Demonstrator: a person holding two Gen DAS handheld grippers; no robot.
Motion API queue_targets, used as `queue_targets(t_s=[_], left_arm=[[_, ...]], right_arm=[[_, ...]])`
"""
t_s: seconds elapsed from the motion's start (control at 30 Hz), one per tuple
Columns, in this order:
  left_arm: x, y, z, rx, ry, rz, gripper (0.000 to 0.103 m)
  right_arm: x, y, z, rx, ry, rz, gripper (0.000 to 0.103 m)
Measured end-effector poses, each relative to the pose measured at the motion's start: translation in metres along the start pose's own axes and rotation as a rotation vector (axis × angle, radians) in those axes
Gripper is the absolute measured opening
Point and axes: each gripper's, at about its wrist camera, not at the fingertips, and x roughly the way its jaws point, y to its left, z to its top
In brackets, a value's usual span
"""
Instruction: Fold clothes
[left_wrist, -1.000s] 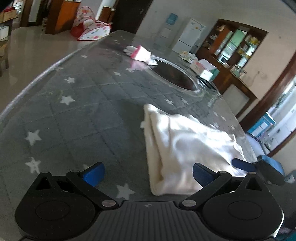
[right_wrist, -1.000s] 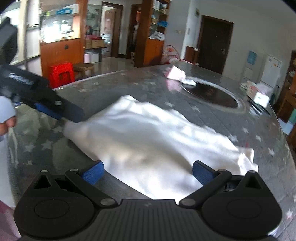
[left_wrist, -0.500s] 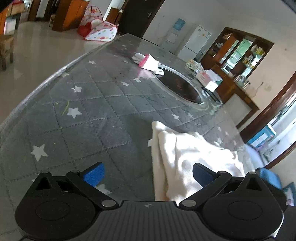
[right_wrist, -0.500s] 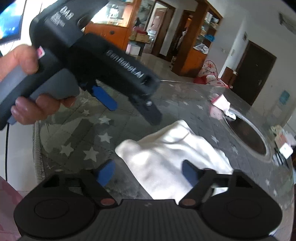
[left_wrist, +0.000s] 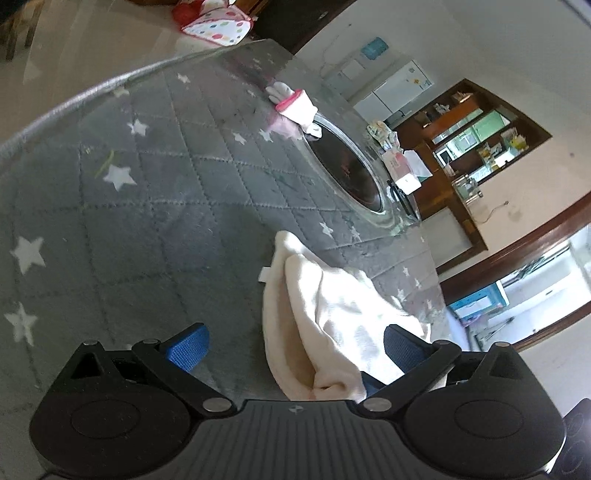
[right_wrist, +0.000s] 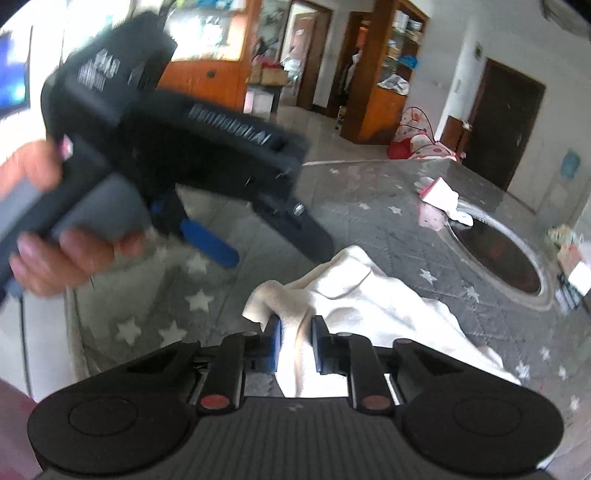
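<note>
A cream-white garment (left_wrist: 325, 317) lies bunched on the grey star-patterned table cover; it also shows in the right wrist view (right_wrist: 373, 306). My right gripper (right_wrist: 296, 347) is shut on the near edge of the garment, cloth pinched between its blue pads. My left gripper (left_wrist: 295, 349) is open and empty, its blue pads wide apart, the garment's near corner between them and nearer the right pad. In the right wrist view the left gripper (right_wrist: 240, 240) is held above the table to the left of the garment.
A pink and white glove (left_wrist: 295, 107) lies at the rim of a dark round glass inset (left_wrist: 347, 170) farther along the table; the glove shows in the right wrist view (right_wrist: 441, 194) too. Boxes (left_wrist: 402, 170) sit beyond the inset. The table edge (left_wrist: 74, 99) curves at left.
My right gripper has closed on the garment's near edge. My left gripper has lifted and drawn back, staying open. The garment is more bunched than a second ago.
</note>
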Motion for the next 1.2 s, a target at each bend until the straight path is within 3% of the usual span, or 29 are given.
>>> queue_targets(t_s=[0.17,0.27,0.4,0.53,0.63,0.7,0.8,1.0,1.2], left_arm=[[0.012,-0.003,0.002,-0.078,0.029,-0.040,0.101],[0.024,-0.005,0.003,-0.136,0.052,-0.090,0.094],[0.045,-0.009,0.002,-0.193,0.094,-0.128,0.073],[0.059,-0.009,0.000,-0.207,0.117,-0.126,0.038],[0.063,-0.008,-0.001,-0.192,0.118,-0.107,0.027],[0.064,-0.006,0.000,-0.186,0.120,-0.104,0.024],[0.065,-0.008,-0.001,-0.161,0.124,-0.100,0.022],[0.062,-0.012,-0.003,-0.104,0.118,-0.087,0.023],[0.059,-0.018,-0.004,-0.041,0.107,-0.060,0.023]], right_arm=[[-0.018,-0.019,0.002,0.107,-0.050,0.036,0.013],[-0.026,-0.027,0.002,0.147,-0.078,0.050,0.013],[-0.031,-0.033,-0.001,0.169,-0.100,0.070,0.013],[-0.030,-0.033,-0.007,0.166,-0.091,0.099,0.014],[-0.030,-0.032,-0.013,0.164,-0.085,0.115,0.024],[-0.034,-0.033,-0.019,0.166,-0.094,0.097,0.033],[-0.043,-0.045,-0.029,0.212,-0.098,0.058,0.035],[-0.058,-0.099,-0.060,0.383,-0.078,-0.143,0.045],[-0.053,-0.162,-0.094,0.571,-0.040,-0.293,0.045]])
